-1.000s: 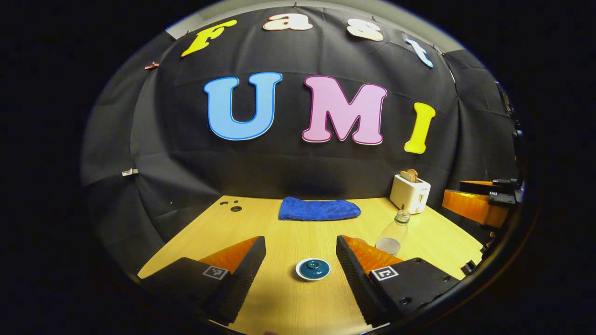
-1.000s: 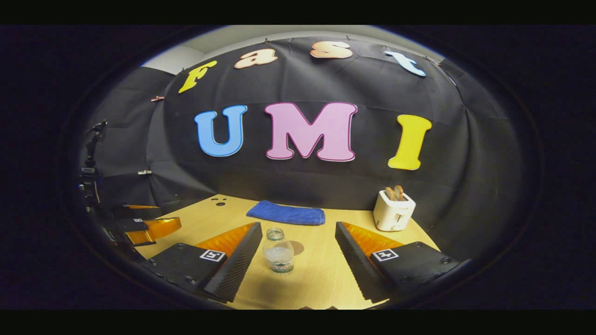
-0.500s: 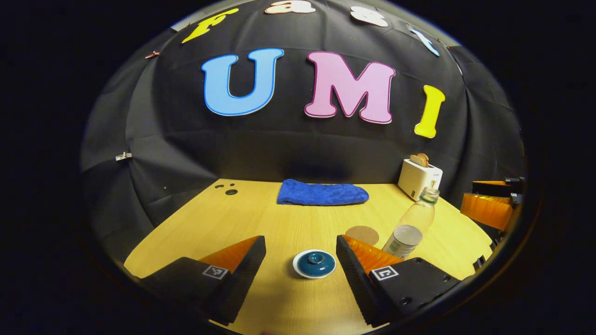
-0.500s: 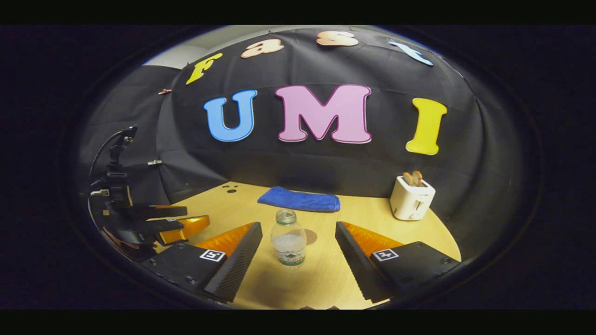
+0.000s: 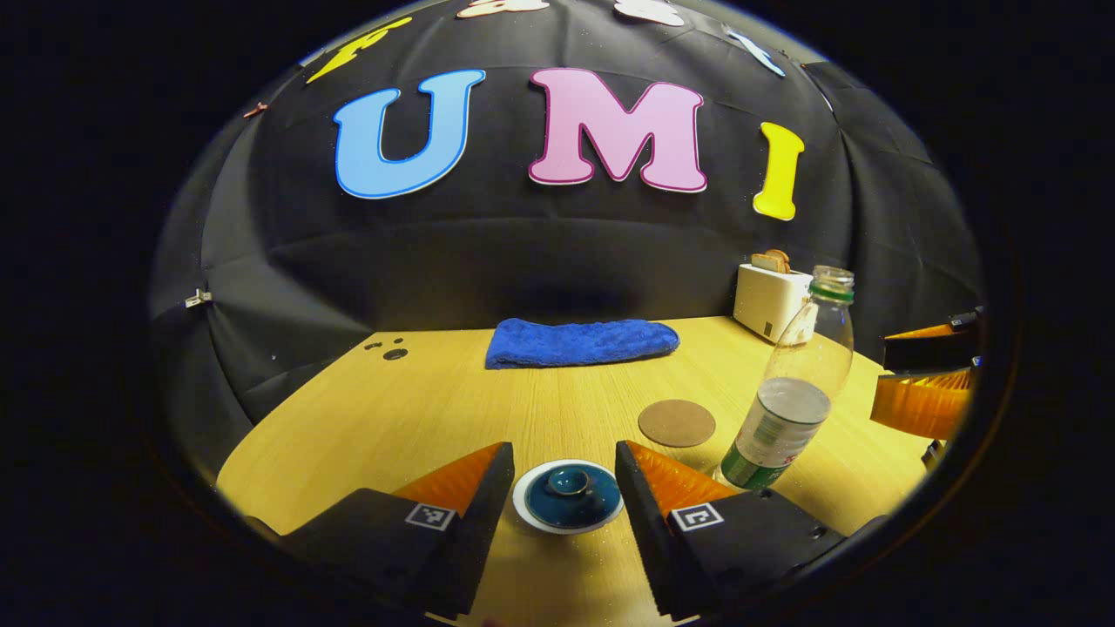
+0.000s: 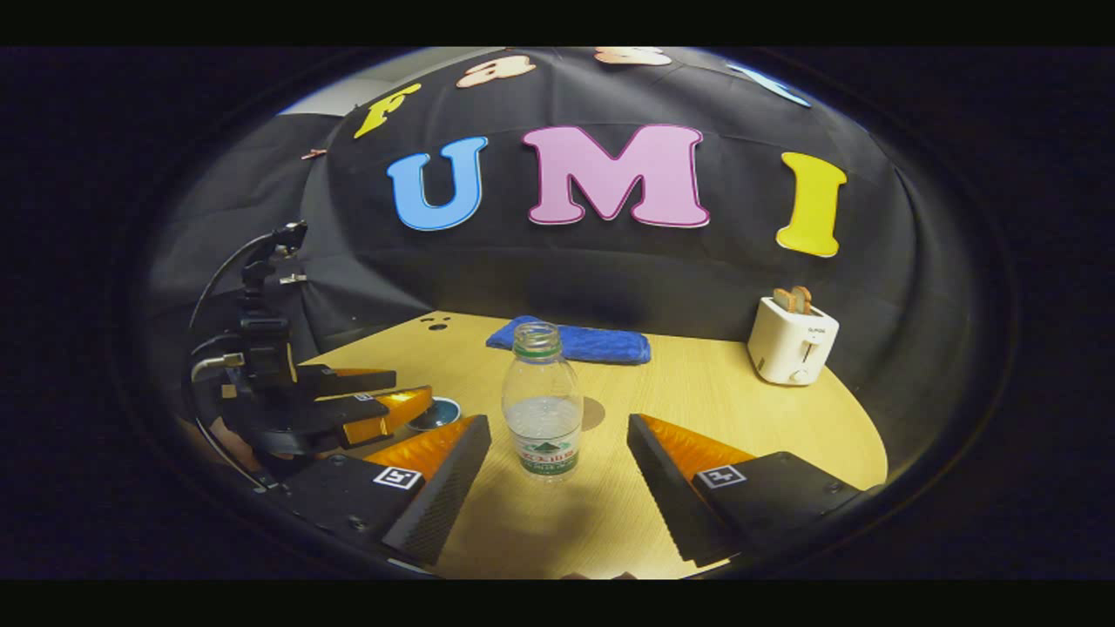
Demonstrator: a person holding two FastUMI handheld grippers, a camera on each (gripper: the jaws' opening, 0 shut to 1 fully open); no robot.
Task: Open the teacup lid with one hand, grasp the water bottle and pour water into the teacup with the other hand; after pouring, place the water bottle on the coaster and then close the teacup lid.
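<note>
A white teacup with a dark teal lid [image 5: 568,496] stands on the wooden table between the fingers of my left gripper [image 5: 564,488], which is open and touches neither side of it. To its right a clear uncapped water bottle [image 5: 788,392] stands upright, part full. A round brown coaster [image 5: 677,422] lies behind the cup, left of the bottle. In the right gripper view the water bottle [image 6: 543,402] stands just beyond my open right gripper [image 6: 557,466], a little left of centre. The left gripper [image 6: 348,409] shows at the left over the teacup [image 6: 438,412].
A folded blue towel [image 5: 582,341] lies at the back of the table [image 5: 418,409]. A white toaster [image 5: 768,298] with bread slices stands at the back right. Small dark holes [image 5: 389,350] mark the back left of the table. The black cloth wall closes the back.
Both grippers moved forward and lower. The teacup now sits between my left fingers, which have narrowed a little. The bottle stands closer and larger ahead of my right gripper.
</note>
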